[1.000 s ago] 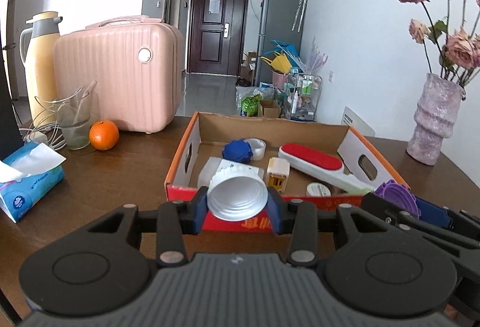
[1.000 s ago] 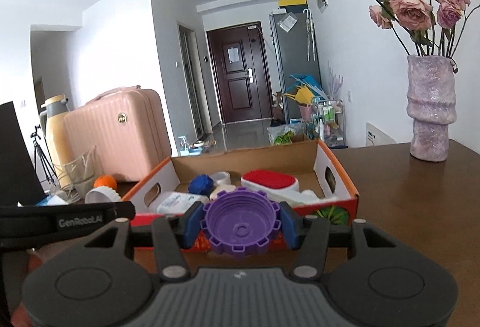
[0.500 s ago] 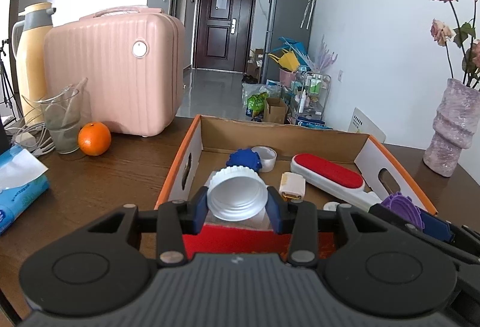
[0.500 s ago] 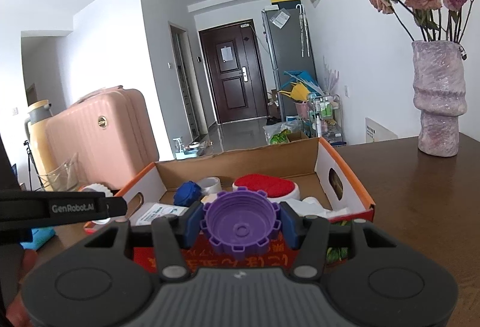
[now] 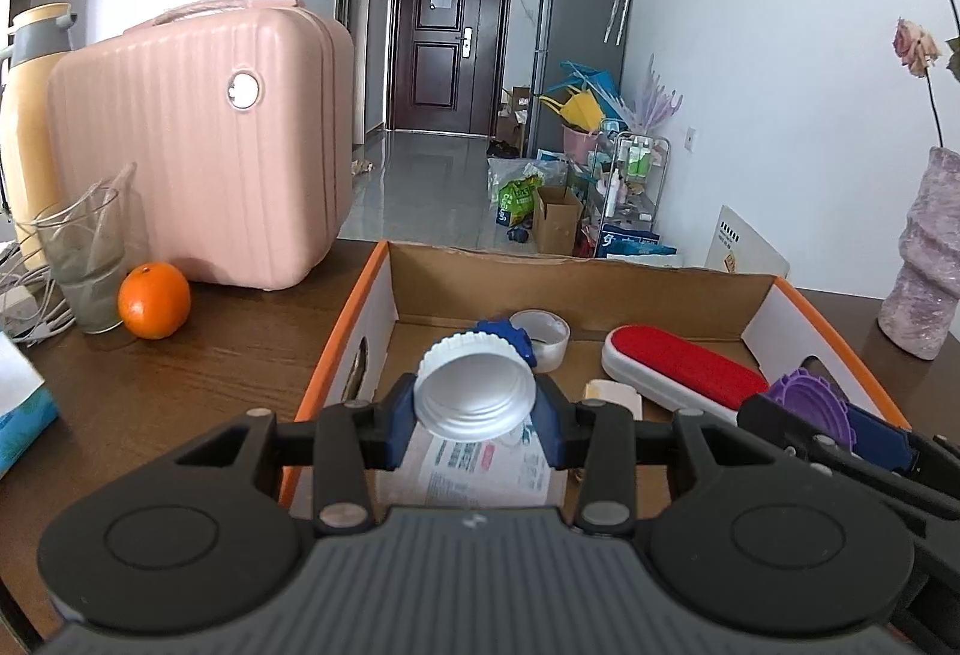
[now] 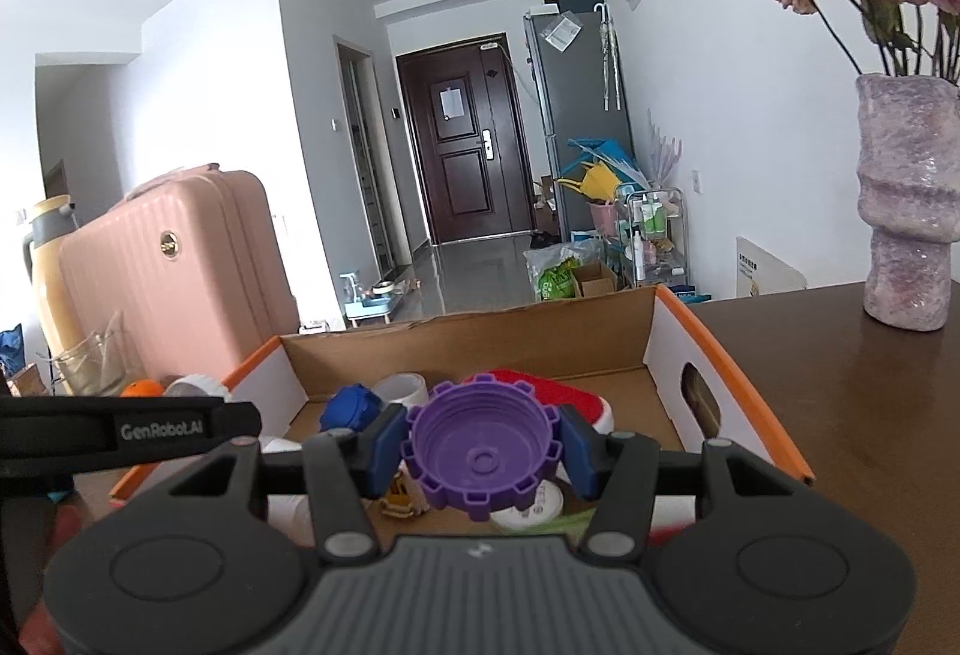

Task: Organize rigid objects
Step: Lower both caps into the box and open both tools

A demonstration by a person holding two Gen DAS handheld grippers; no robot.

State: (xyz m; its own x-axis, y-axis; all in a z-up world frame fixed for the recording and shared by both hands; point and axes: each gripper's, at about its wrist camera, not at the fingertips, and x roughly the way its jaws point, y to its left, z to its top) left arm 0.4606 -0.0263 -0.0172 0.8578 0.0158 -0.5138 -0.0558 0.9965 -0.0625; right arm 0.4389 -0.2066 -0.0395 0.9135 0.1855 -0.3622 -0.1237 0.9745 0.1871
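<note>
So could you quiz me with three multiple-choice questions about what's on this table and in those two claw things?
1. Where is the orange?
A. inside the cardboard box
B. on the table beside the pink suitcase
C. in the vase

2. What colour is the cap in the right gripper?
A. purple
B. green
C. yellow

3. What is the left gripper doing?
A. hanging open, empty
B. clamped on a white cap
C. gripping the lint brush

Answers: B, it sits on the table by the pink suitcase; A, the purple cap shows; B, the white cap sits between its fingers.
</note>
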